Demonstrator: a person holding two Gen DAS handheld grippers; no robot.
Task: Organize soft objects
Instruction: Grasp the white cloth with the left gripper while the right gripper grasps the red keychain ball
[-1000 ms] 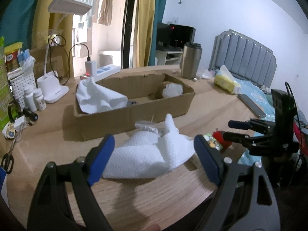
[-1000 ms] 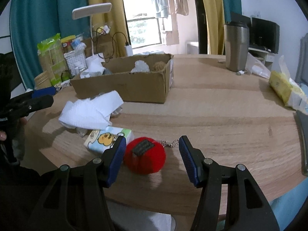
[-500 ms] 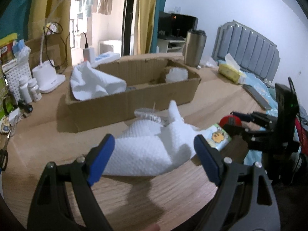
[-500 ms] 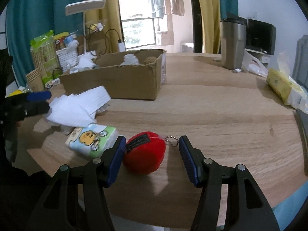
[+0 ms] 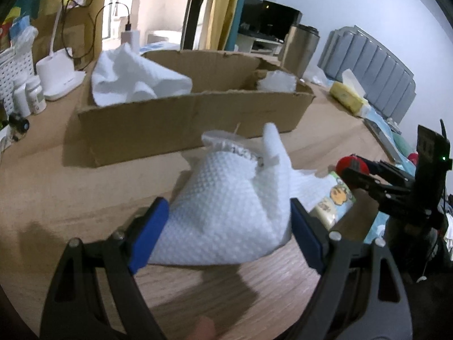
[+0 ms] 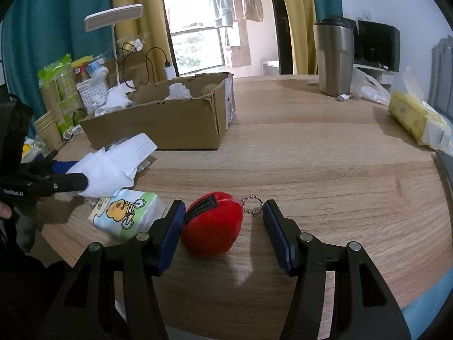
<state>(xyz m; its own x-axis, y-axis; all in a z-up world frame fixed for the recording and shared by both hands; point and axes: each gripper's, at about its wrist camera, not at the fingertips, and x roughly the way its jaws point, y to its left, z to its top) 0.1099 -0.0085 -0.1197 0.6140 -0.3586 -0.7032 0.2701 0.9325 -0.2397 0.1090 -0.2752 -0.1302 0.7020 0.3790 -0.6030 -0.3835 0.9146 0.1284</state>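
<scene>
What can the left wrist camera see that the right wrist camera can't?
Only the left wrist view shows the grey padded headboard. Only the right wrist view shows the lamp's head and the ball chain on the red plush. Both show the cardboard box, the white towel between the left hand-held gripper's open fingers, the tissue pack, and the steel tumbler.

Low wrist views, sharing cardboard box (image 5: 181,119)
</scene>
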